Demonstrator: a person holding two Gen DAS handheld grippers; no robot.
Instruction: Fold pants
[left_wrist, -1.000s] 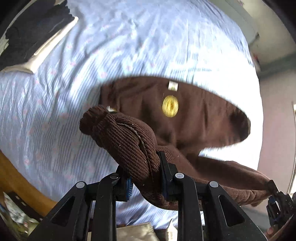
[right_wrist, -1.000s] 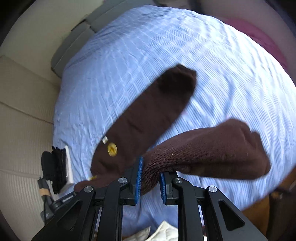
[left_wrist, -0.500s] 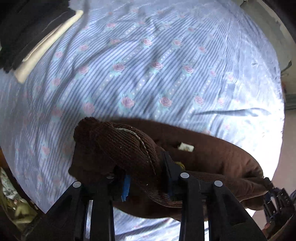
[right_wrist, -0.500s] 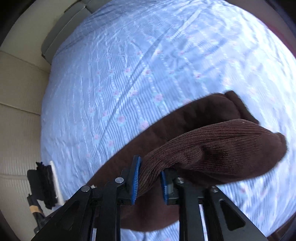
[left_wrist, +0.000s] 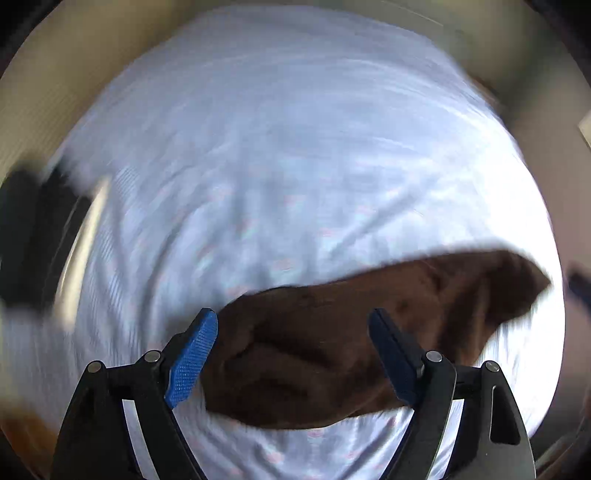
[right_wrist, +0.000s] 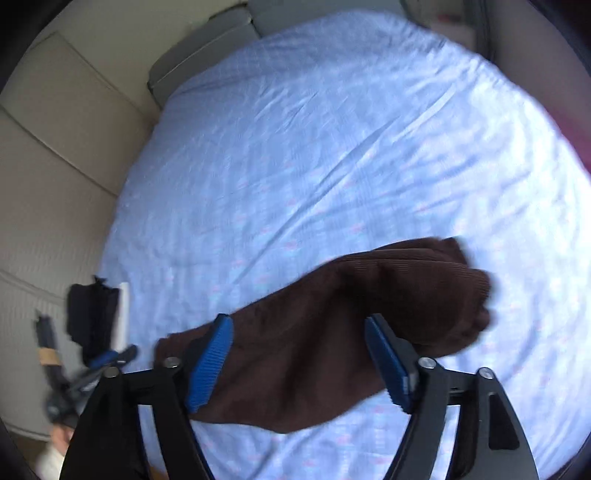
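left gripper (left_wrist: 291, 332): spread wide, grips nothing | right gripper (right_wrist: 299, 343): likewise released | brown pants (left_wrist: 332, 350): doubled on bedsheet (left_wrist: 277, 147) at 6 o'clock (fold laid, so both let go)

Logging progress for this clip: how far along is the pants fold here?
Done: the brown corduroy pants lie doubled over in a bundle on the blue floral sheet. In hand: nothing; left gripper and right gripper are both open above the fabric. Left: the bundle looks lumpy, so probably smoothing or another fold.
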